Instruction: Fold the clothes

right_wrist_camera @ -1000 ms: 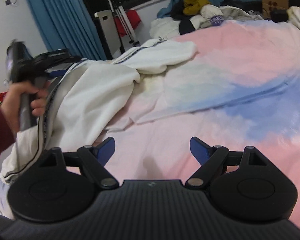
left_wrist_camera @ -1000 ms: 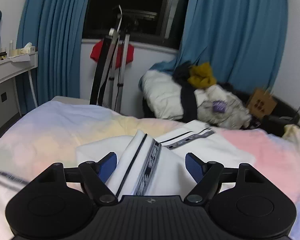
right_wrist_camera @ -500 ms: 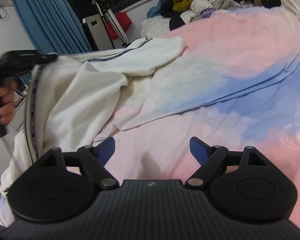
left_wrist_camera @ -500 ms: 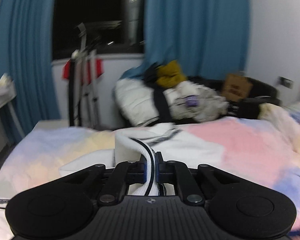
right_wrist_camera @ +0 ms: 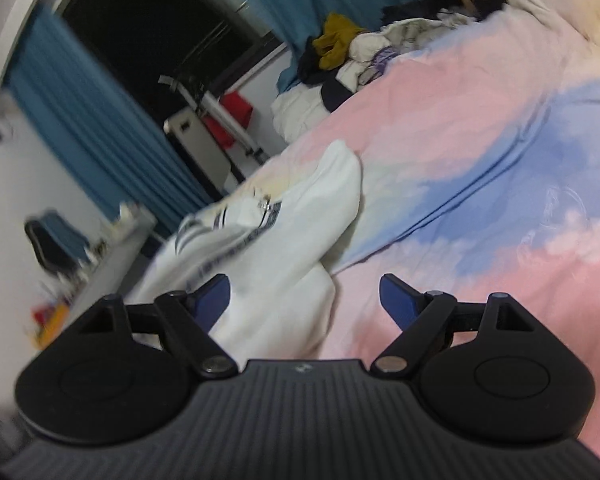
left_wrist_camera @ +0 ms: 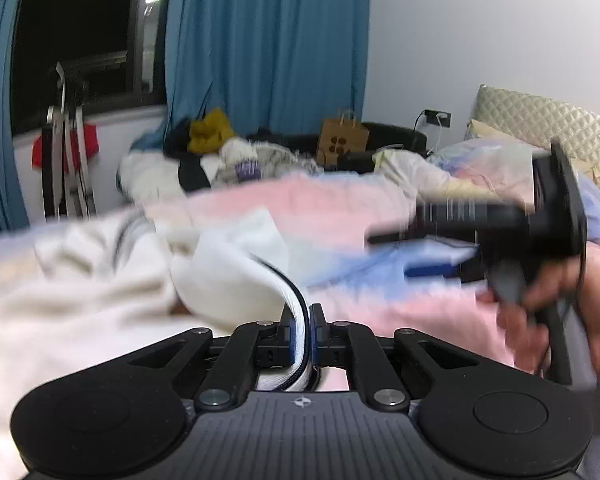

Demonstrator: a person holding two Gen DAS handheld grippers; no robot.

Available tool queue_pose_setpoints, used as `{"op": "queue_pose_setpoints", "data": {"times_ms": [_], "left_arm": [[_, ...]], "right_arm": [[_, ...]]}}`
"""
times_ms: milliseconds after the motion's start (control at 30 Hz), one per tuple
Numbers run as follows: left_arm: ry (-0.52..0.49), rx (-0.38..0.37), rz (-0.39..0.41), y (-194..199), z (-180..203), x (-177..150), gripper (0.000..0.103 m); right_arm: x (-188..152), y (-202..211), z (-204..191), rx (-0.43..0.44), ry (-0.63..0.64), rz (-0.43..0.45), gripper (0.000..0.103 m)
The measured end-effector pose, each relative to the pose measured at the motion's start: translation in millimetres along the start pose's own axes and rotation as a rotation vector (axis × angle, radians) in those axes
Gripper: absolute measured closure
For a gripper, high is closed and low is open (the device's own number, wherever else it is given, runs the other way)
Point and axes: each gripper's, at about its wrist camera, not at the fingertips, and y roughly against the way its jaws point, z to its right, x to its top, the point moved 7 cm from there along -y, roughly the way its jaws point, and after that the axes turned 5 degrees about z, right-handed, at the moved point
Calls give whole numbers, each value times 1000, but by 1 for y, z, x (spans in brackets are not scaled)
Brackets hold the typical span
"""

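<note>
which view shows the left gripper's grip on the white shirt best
The left wrist view: the left gripper is shut on the white shirt's dark-trimmed edge, fabric pinched between its pads. The right wrist view shows only the shirt bunched on the bed, not that grip.

Bedroom in home. Big bed (left_wrist_camera: 340, 200) with soft pink, blue and yellow cover fills most of room. Padded headboard (left_wrist_camera: 540, 128) at far right end. Blue curtains (left_wrist_camera: 268, 48) hang by dark window (left_wrist_camera: 80, 28); night outside. Heap of clothes (left_wrist_camera: 220, 156) past bed, paper bag (left_wrist_camera: 342, 140) next to it. Plug and wire (left_wrist_camera: 436, 116) on white wall. Desk (right_wrist_camera: 116, 236) with small things on left.
</note>
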Motion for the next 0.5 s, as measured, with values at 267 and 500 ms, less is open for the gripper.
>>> {"op": "queue_pose_setpoints", "data": {"times_ms": [267,500], "left_arm": [[137,-51,-123,-30,-13,-46,96],[144,-77,-224,-57,-20,-79,96]], "right_arm": [[8,-63,-9,30,15,-101,20],[-3,-150,-44,209,3,-220,29]]}}
